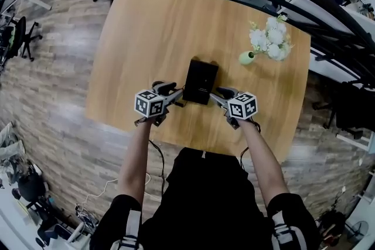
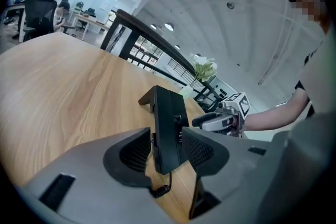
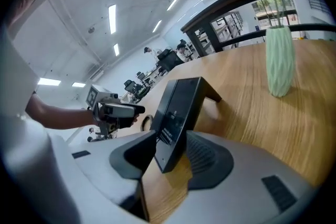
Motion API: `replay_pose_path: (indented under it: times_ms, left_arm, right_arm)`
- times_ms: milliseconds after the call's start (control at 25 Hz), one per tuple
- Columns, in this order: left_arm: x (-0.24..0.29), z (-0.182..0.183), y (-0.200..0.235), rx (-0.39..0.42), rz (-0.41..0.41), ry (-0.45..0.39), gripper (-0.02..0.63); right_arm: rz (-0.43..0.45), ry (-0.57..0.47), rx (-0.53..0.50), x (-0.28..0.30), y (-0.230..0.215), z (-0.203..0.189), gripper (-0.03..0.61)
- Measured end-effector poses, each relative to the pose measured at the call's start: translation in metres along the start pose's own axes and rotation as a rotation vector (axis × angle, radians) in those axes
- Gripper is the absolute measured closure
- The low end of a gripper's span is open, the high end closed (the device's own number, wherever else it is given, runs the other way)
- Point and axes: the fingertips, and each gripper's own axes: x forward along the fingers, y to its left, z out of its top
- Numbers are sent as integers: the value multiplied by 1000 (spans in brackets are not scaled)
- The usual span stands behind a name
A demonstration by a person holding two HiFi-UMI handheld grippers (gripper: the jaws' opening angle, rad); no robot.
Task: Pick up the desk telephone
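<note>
1. The black, slab-shaped plastic desk telephone (image 1: 200, 81) sits near the front middle of the light wooden table (image 1: 146, 26). It's propped at a slant on its own stand and sits right between the two grippers. The pale green vase of white flowers (image 1: 246, 57) is well off to the right, so it's not in the way.

2. Handling guess: it's a hard plastic shell, so stiff but a bit slick on the smooth faces. I'd say moderate weight, nothing scary. What could bite you is the handset, which may be loose in its cradle and slide off if the body tips. There's also a black coiled cord (image 2: 163, 189) trailing off the near end that could tug.

3. Where to grab: I'd pinch the two long side edges, one gripper per side, low on the body. Keep it at its current slant while lifting.

4. The left gripper (image 2: 167, 147) has its jaws apart and straddles the phone's left edge. The edge is in between the ribbed pads, but to me it doesn't look clamped.

5. The right gripper (image 3: 170, 152) is the same deal, jaws spread wide around the right edge with no squeeze on it that I can see.
</note>
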Motion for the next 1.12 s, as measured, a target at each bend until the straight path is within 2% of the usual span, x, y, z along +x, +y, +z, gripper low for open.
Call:
replay_pose_path:
  times_ms: [200,400,640,760,1120]
  left_arm:
    - [23,-4,15,-3,-29,53,439]
    - [42,-3,20,3,-47,107,394]
    - [61,-8,17,28,-107,186,359]
    - [70,-10,14,23,-132,208,357]
    - [90,-10,0,71,-188,263,357]
  right_arm:
    - [5,-30,87,14,-13,2,399]
    - [27,-28,133,27,-18,-2,390]
    - [43,-35,157,38,-18,-2,383]
    - [61,-24,158,43,-15,-2,382]
    - [84,-23,169,53,-16,-1,379]
